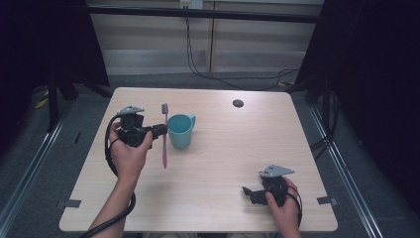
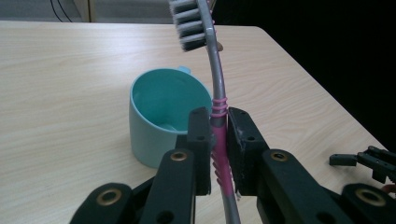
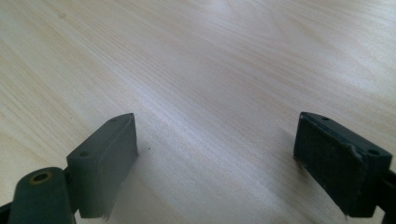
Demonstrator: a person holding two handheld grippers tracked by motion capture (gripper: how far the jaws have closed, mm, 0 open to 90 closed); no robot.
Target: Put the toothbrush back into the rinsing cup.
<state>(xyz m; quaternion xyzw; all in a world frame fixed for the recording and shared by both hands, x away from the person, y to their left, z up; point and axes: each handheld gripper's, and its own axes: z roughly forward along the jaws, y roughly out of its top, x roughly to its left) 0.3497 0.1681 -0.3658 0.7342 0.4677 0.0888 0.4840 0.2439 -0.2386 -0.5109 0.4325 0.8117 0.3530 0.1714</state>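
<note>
Left gripper (image 2: 218,135) is clamped on the toothbrush (image 2: 215,93) — both pads pressed flat against the pink ribbed section of the handle, no gap either side. Brush stands roughly upright in the grip, grey bristle head at the top, handle tail running down past the jaws. In the high view the toothbrush (image 1: 164,136) hangs near vertical off my left gripper (image 1: 161,130), bristles at the far end, pink tail toward me.

Teal cup (image 2: 163,123) sits on the table (image 2: 70,84) right behind the jaws, upright, open mouth up, handle on its far side. From above, the cup (image 1: 180,131) is just beside the brush, on its right; can't tell if they touch. Brush is beside the cup, not inside it.

Right gripper (image 1: 252,192) is down near my edge of the table, well apart from the cup and brush — jaws spread wide, nothing between them. Its own camera shows the two black pads (image 3: 109,158) far apart over bare wood grain. Right hand (image 1: 283,208) wraps the gripper body from behind.

A small dark round spot (image 1: 238,103) lies on the far part of the tabletop, away from everything.
</note>
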